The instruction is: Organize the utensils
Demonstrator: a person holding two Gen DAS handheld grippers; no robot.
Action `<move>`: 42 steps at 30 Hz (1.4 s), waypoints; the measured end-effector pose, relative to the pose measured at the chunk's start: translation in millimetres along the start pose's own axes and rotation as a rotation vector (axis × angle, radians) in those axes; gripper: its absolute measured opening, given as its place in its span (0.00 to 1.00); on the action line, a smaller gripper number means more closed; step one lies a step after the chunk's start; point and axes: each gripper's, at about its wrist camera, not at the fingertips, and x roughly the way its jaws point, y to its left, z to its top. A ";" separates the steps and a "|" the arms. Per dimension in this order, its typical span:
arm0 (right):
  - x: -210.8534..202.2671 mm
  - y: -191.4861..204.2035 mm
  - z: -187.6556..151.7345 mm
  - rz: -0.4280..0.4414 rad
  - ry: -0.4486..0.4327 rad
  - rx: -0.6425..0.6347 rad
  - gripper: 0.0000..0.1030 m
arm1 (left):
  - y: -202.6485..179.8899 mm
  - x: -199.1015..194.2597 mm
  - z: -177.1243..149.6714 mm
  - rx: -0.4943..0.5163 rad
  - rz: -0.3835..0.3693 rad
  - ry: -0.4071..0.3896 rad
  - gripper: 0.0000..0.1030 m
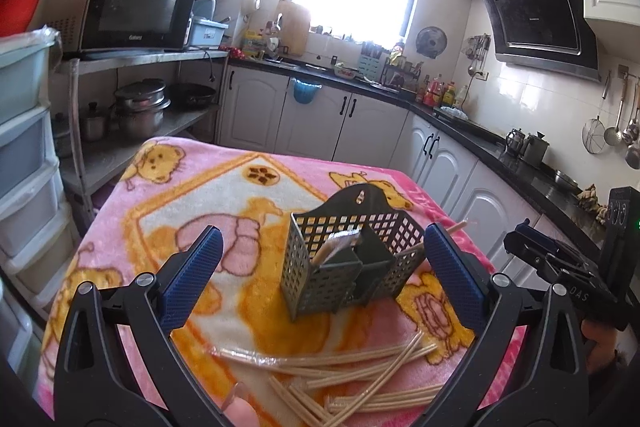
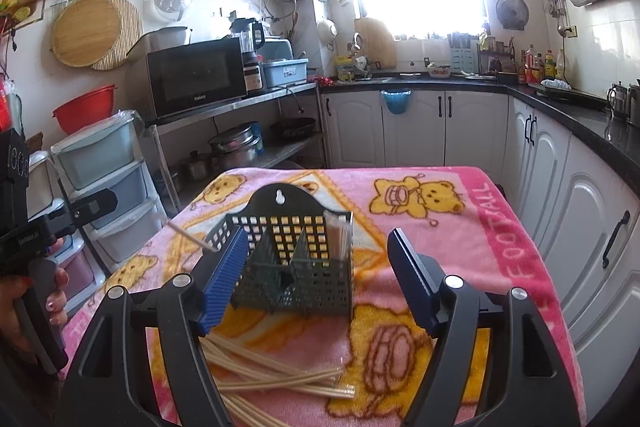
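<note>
A dark perforated utensil holder (image 1: 352, 259) with compartments stands on a pink bear-print blanket (image 1: 240, 195); it also shows in the right wrist view (image 2: 292, 267). A plastic-wrapped bundle of sticks (image 1: 340, 243) stands in one compartment, seen also in the right wrist view (image 2: 338, 237). Loose bamboo chopsticks (image 1: 360, 371) lie scattered in front of the holder, near both grippers (image 2: 272, 375). One chopstick (image 2: 188, 237) lies beyond the holder. My left gripper (image 1: 322, 251) is open and empty, facing the holder. My right gripper (image 2: 316, 251) is open and empty, also facing it.
The blanket covers a small table (image 2: 500, 227) in a kitchen. White cabinets (image 2: 580, 227) with a black counter run along the right and back. A metal rack with a microwave (image 2: 196, 79) and pots, and plastic drawers (image 2: 108, 187), stand at the left.
</note>
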 end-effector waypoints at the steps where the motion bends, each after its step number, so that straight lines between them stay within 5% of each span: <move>1: 0.0 1.5 -2.1 0.001 0.005 -0.003 0.68 | 0.7 -0.7 -2.5 -0.002 0.001 0.004 0.90; 42: 18.1 -4.9 -86.9 0.007 0.227 -0.023 0.68 | 11.0 27.7 -102.2 0.002 0.065 0.218 0.90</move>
